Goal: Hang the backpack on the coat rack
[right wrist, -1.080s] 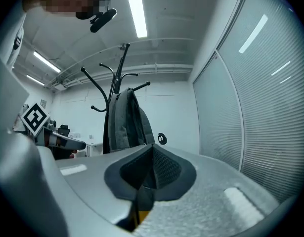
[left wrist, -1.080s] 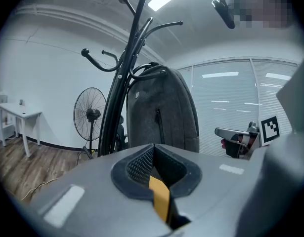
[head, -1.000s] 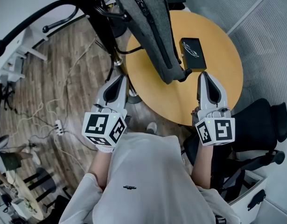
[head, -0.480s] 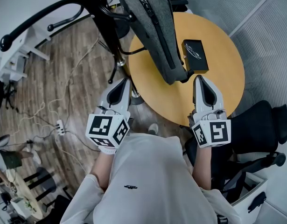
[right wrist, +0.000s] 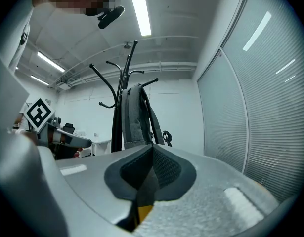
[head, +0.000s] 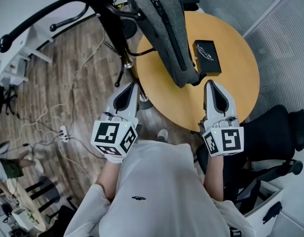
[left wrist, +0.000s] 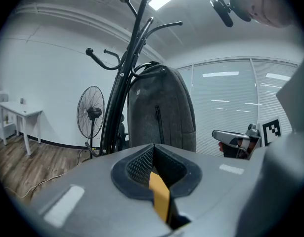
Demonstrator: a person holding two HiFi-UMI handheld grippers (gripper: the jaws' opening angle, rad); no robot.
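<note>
The grey backpack (head: 161,28) hangs by its top loop from a hook of the black coat rack (head: 112,28), its lower end over the round table. It shows upright against the rack pole in the left gripper view (left wrist: 161,112) and side-on in the right gripper view (right wrist: 134,117). My left gripper (head: 133,84) is shut and holds nothing, a little short of the rack's base. My right gripper (head: 209,83) is also shut and holds nothing, just below the backpack's bottom corner and apart from it.
A round wooden table (head: 231,78) carries a black box (head: 206,56). A black office chair (head: 275,132) stands at the right. Cables and a power strip (head: 63,132) lie on the wood floor at the left. A standing fan (left wrist: 95,113) is behind the rack.
</note>
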